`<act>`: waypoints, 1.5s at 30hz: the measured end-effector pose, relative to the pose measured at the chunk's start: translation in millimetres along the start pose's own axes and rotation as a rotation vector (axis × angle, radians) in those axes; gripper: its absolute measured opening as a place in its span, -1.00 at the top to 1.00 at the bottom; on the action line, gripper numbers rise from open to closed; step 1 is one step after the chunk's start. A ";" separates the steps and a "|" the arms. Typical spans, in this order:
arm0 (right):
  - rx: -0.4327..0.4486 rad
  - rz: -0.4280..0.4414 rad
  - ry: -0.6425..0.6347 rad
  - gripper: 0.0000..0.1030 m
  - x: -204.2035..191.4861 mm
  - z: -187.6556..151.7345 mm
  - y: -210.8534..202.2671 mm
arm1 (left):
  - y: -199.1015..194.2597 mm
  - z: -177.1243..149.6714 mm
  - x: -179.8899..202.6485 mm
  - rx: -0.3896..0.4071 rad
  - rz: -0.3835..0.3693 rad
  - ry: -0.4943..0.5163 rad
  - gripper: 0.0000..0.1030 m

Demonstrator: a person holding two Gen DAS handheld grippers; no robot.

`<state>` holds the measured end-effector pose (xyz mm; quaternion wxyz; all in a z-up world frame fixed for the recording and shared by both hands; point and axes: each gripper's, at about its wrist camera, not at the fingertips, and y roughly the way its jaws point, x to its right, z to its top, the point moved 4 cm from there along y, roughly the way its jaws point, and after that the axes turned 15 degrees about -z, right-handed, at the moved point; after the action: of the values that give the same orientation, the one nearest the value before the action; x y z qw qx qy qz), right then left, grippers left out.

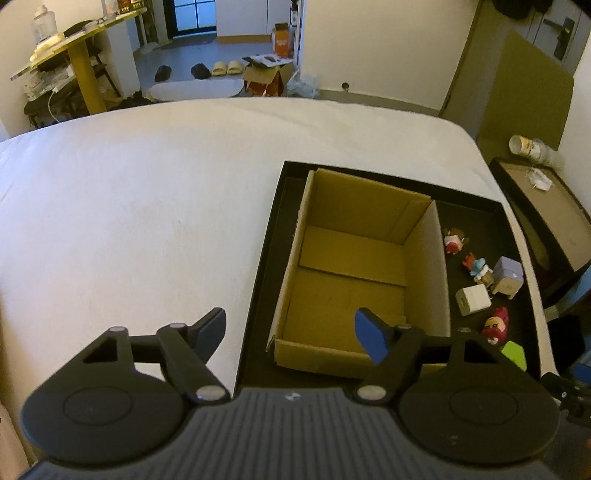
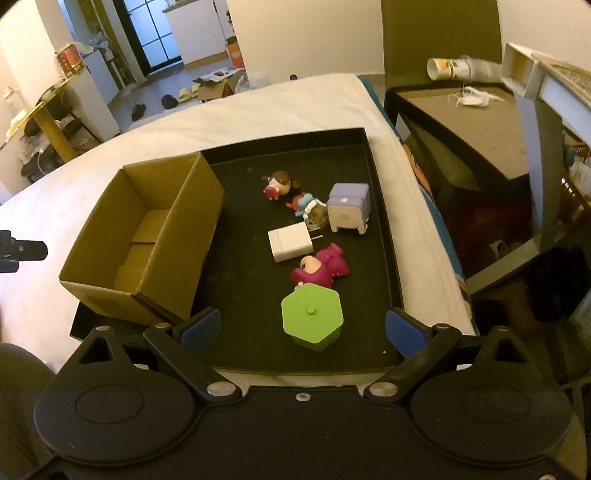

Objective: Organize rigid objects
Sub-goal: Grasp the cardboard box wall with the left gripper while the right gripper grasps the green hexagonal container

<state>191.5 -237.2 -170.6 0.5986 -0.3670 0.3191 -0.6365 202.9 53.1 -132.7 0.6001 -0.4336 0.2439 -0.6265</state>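
just beyond the spread right tool [image 2: 303, 330] sits the green hexagon box [image 2: 312, 317].

Ahead of the gripper, past the white bed [image 1: 184, 177], a grey floor [image 1: 236, 51] runs to a dark glazed door [image 1: 194, 16] between pale walls [image 1: 380, 44]. Slippers [image 1: 227, 67] lie there. Far left stands a yellow-legged table [image 1: 79, 55]; to the right, a dark side table [image 2: 469, 122] under warm dim light.

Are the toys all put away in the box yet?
Not yet. The cardboard box looks empty. Both the left gripper and the right gripper are open, holding nothing. The green hexagon pot, pink figure, white charger and the others wait on the black tray.
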 end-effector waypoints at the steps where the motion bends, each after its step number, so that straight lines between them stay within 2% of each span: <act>1: -0.002 -0.001 -0.003 -0.85 -0.8 -0.1 2.2 | 2.2 0.7 -1.1 -0.007 0.003 -0.002 -0.45; 23: -0.103 -0.017 -0.051 -0.73 -7.2 -0.1 46.8 | 56.2 5.6 -11.7 -0.134 0.058 -0.005 -0.20; 29: -0.117 -0.026 -0.068 -0.71 -9.7 -0.8 55.9 | 70.3 6.9 -16.2 -0.170 0.067 -0.017 -0.06; 35: -0.105 -0.065 -0.109 -0.71 -12.5 -1.4 61.8 | 80.4 5.5 -17.6 -0.204 0.079 -0.022 -0.05; 40: -0.105 -0.087 -0.134 -0.70 -14.9 -2.7 66.2 | 84.5 4.8 -17.7 -0.215 0.099 -0.026 0.15; 43: -0.097 -0.096 -0.144 -0.65 -17.4 -2.8 67.3 | 87.2 4.8 -20.2 -0.225 0.107 -0.044 0.43; 45: -0.091 -0.096 -0.146 -0.55 -18.6 -2.7 67.9 | 88.5 3.2 -17.5 -0.234 0.103 -0.029 0.66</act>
<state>225.3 -224.2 -231.0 0.5717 -0.4541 0.2851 -0.6210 251.7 56.5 -208.6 0.5803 -0.4966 0.3284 -0.5557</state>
